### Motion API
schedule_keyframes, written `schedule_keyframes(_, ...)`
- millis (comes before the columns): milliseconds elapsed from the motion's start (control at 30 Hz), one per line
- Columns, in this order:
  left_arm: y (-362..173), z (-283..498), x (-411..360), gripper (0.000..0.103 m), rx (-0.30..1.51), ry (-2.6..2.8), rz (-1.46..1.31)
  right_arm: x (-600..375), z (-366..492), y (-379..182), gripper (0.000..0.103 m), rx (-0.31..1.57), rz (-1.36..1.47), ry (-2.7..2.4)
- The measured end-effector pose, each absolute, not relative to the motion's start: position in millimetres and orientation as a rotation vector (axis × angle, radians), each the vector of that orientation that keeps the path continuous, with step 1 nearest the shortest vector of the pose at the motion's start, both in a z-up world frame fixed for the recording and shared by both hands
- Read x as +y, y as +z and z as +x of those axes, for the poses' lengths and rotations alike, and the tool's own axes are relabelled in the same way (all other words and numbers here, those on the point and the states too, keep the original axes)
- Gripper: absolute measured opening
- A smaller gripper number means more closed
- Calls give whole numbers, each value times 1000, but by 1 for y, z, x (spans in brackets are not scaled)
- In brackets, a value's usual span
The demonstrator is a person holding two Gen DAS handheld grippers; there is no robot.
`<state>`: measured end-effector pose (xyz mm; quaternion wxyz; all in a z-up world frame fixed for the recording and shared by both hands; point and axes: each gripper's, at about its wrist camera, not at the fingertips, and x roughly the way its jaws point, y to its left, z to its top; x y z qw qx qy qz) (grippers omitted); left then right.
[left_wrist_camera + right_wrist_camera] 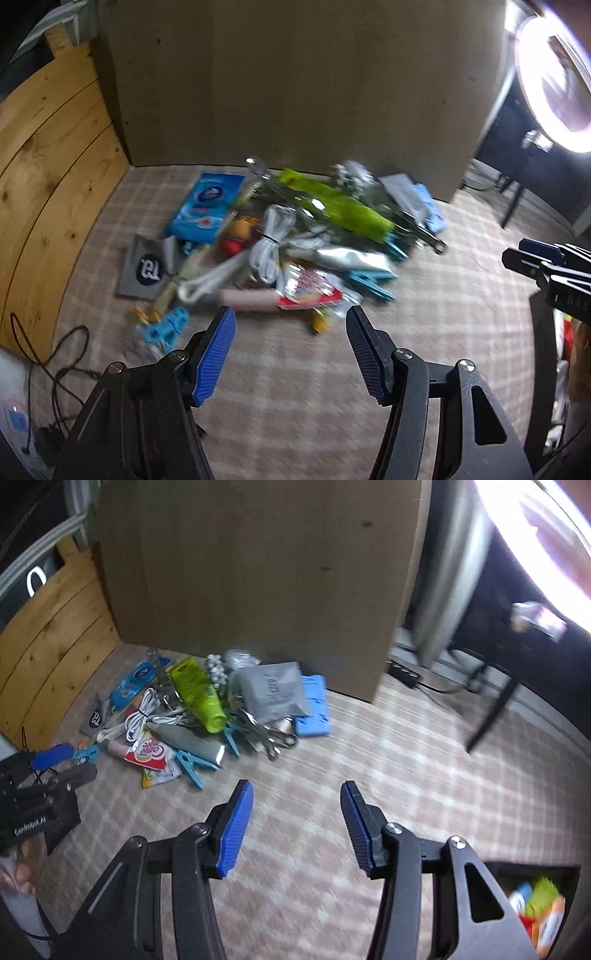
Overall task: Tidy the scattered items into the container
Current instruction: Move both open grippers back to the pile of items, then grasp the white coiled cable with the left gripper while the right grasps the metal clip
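A heap of small items lies on the checked cloth: a green tube, a blue wipes pack, a coiled white cable, a silver tube, blue pegs and a red-white sachet. My left gripper hangs open just in front of the heap, nothing between its pads. My right gripper is open too, over bare cloth to the right of the pile. A dark container with colourful packets inside shows at the lower right, beside the right gripper.
A tall cardboard wall stands behind the pile, and a wooden panel runs along the left. A bright ring light and black stand legs are at the right. A dark cord loops at the lower left.
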<state>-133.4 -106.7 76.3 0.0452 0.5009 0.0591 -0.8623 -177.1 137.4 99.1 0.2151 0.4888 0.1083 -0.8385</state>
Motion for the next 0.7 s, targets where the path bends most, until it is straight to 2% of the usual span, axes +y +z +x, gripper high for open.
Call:
schedule_keyframes(200, 56, -164, -117, 59, 128, -2603, 1579, 105, -203, 78, 49, 348, 1365, -2255)
schedule_keyframes(367, 38, -187, -123, 52, 114, -2577, 1627, 86, -217, 60, 49, 404, 1366, -2204)
schedule_keyframes(533, 29, -204, -136, 51, 123, -2564, 1640, 77, -228, 49, 49, 465, 1364, -2190)
schedule_keyframes(700, 17, -218, -142, 46, 135, -2562, 1701, 71, -236, 41, 49, 501, 1369, -2178)
